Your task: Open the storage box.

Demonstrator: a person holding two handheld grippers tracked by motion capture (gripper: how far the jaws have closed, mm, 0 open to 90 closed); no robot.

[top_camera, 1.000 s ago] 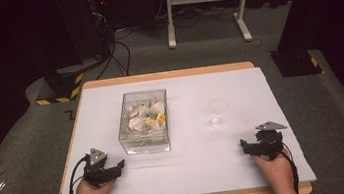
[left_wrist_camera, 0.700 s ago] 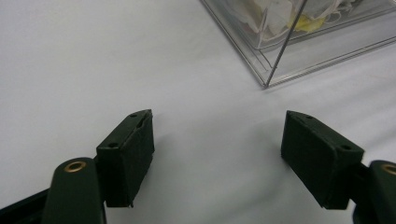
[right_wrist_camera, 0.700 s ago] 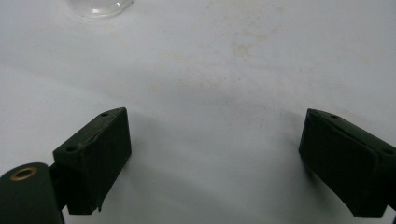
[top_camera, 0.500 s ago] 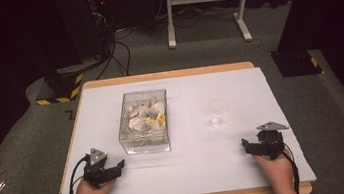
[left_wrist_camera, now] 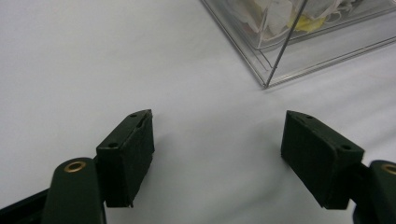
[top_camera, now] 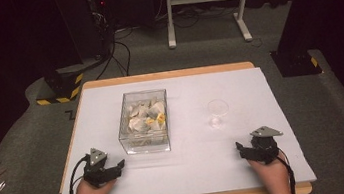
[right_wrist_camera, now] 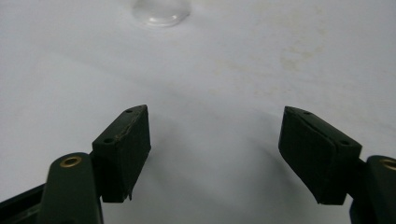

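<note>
The left gripper (top_camera: 113, 166) rests on the white table (top_camera: 195, 174) near its front left corner, jaws spread wide with nothing between them. In the left gripper view its 2 pads (left_wrist_camera: 128, 156) frame bare table, and a corner of the clear box (left_wrist_camera: 280, 56) lies just ahead to the right. The box (top_camera: 144, 122) stands left of centre, filled with crumpled white and yellow pieces (top_camera: 146, 116). The right gripper (top_camera: 244, 149) rests near the front right, jaws also wide and empty. A small clear cup (top_camera: 218, 113) stands upright ahead of it, well apart from the box; its base (right_wrist_camera: 161, 11) shows in the right gripper view.
</note>
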